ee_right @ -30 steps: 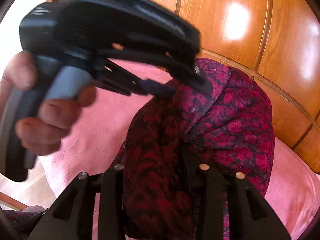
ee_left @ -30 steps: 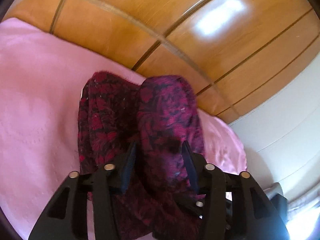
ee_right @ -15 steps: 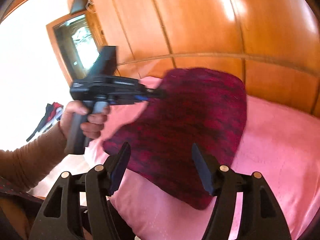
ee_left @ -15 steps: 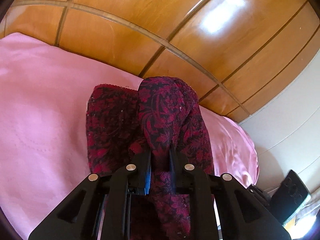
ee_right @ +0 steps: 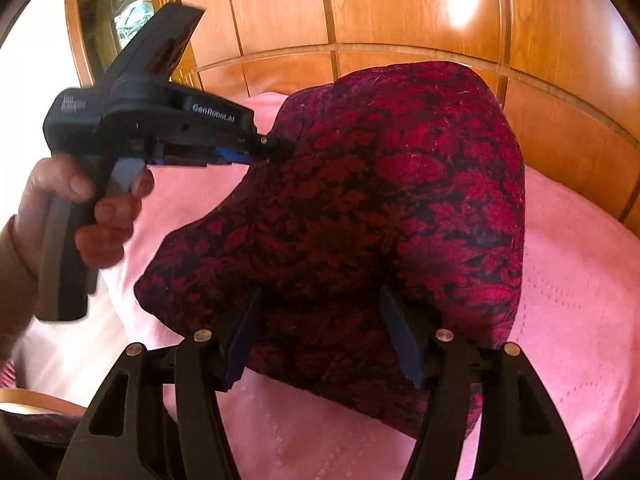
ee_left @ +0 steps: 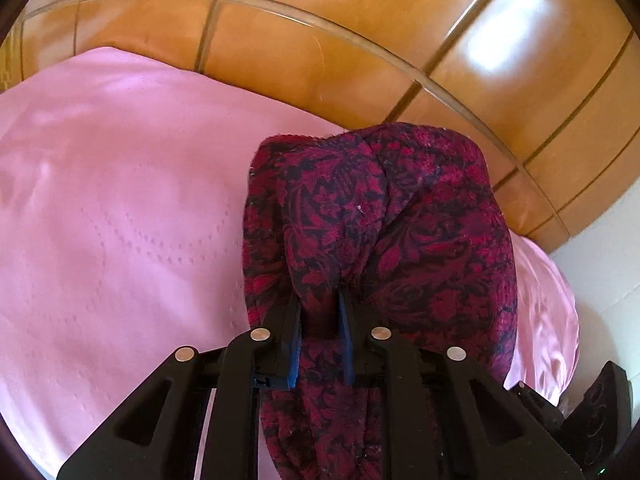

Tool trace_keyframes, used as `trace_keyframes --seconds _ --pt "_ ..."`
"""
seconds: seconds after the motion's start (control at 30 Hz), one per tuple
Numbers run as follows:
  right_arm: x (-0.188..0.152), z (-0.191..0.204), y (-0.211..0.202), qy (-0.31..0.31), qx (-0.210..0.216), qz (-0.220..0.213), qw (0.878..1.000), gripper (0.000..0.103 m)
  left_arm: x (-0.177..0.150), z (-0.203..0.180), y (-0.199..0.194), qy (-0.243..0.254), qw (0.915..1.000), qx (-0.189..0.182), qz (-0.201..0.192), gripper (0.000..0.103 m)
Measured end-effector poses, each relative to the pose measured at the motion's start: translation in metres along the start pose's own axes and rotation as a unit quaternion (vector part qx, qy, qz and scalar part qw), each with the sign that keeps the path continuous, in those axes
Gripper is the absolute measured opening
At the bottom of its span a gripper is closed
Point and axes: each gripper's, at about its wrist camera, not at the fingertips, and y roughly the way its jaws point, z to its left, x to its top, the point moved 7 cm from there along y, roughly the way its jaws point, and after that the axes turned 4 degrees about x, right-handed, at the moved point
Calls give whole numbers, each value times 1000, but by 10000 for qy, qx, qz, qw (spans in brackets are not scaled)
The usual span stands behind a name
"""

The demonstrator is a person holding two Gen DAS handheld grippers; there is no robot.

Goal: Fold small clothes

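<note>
A dark red and black patterned garment [ee_left: 400, 220] lies bunched on the pink bedspread [ee_left: 120, 220]. My left gripper [ee_left: 320, 312] is shut on a fold of the garment and lifts it. In the right wrist view the same garment [ee_right: 380, 208] hangs from the left gripper [ee_right: 276, 148], held by a hand at the left. My right gripper [ee_right: 320, 304] is open, its jaws wide apart on either side of the garment's lower edge, not clamping it.
A glossy wooden headboard [ee_left: 360, 48] runs along the back of the bed. A white wall [ee_left: 608, 272] and a dark device [ee_left: 600, 420] are at the right. A wooden framed door [ee_right: 116, 20] shows at the far left.
My left gripper closed on the garment and lifted it. My right gripper let go of the garment, opened, pulled back, then came close to its lower edge again.
</note>
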Motion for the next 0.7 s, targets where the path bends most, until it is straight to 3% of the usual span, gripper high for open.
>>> trace_keyframes --seconds 0.13,0.2,0.37,0.57,0.7 --pt "7 -3 -29 143 1030 217 9943 63 -4 -4 2 58 9998 124 -161 16" --pt "21 -17 -52 309 1148 -9 9929 63 -5 -6 1 60 9996 130 -227 16" --pt "78 -67 -65 734 722 -425 9938 62 -7 -11 -2 192 9987 286 -366 16" --pt "137 -103 -18 946 188 -126 9953 58 -9 -19 -5 394 9961 572 -543 16" --pt "145 -117 18 997 -77 330 9944 59 -11 -19 -5 498 9947 648 -623 16"
